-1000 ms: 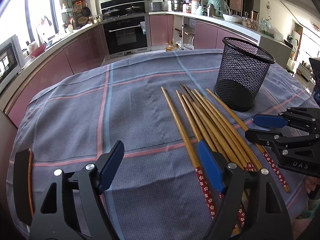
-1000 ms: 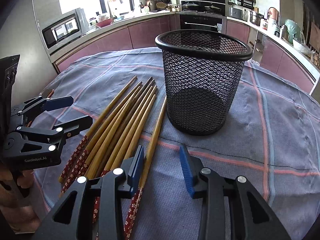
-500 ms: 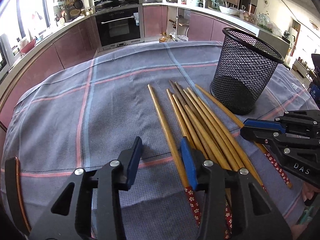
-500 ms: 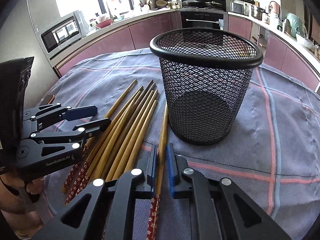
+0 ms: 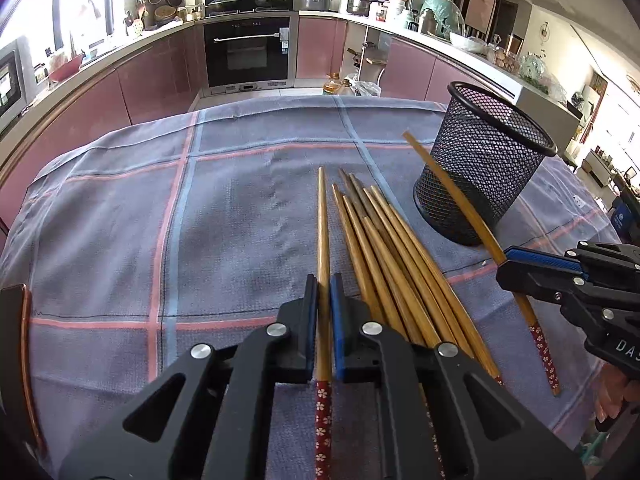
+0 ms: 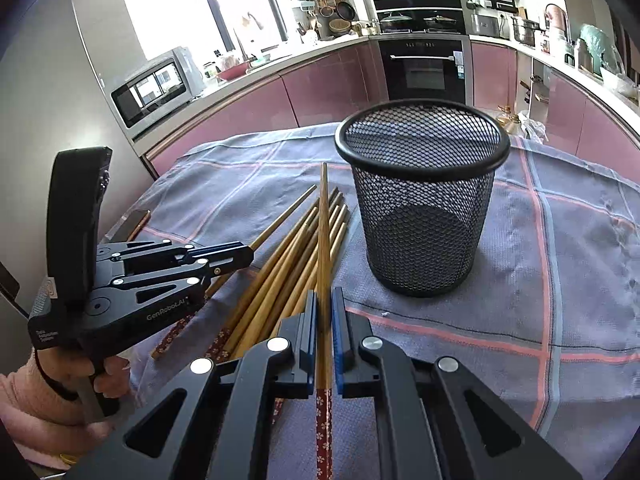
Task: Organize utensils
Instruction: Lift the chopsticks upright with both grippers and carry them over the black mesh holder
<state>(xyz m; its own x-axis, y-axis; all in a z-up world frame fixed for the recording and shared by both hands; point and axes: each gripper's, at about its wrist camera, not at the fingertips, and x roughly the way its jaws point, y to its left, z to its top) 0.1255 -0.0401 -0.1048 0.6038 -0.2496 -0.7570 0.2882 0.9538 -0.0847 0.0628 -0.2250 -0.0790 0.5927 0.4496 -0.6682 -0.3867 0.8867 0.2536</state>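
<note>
Several wooden chopsticks with red flowered ends (image 5: 392,252) lie in a bundle on the checked cloth, left of a black mesh cup (image 5: 484,164). My left gripper (image 5: 324,292) is shut on one chopstick (image 5: 322,220) at the bundle's left side. My right gripper (image 6: 324,304) is shut on another chopstick (image 6: 323,232) and holds it lifted, tip raised beside the mesh cup (image 6: 424,208). The right gripper also shows in the left wrist view (image 5: 508,260), holding its chopstick (image 5: 452,188) slanted in front of the cup. The left gripper shows in the right wrist view (image 6: 244,254).
The grey-blue checked cloth (image 5: 224,216) covers the round table. A phone (image 6: 138,220) lies near the table's left edge. Pink kitchen cabinets and an oven (image 5: 248,56) stand behind the table.
Both grippers closed, each on a chopstick. The right gripper has lifted its chopstick off the bundle, so its tip now points up beside the cup.
</note>
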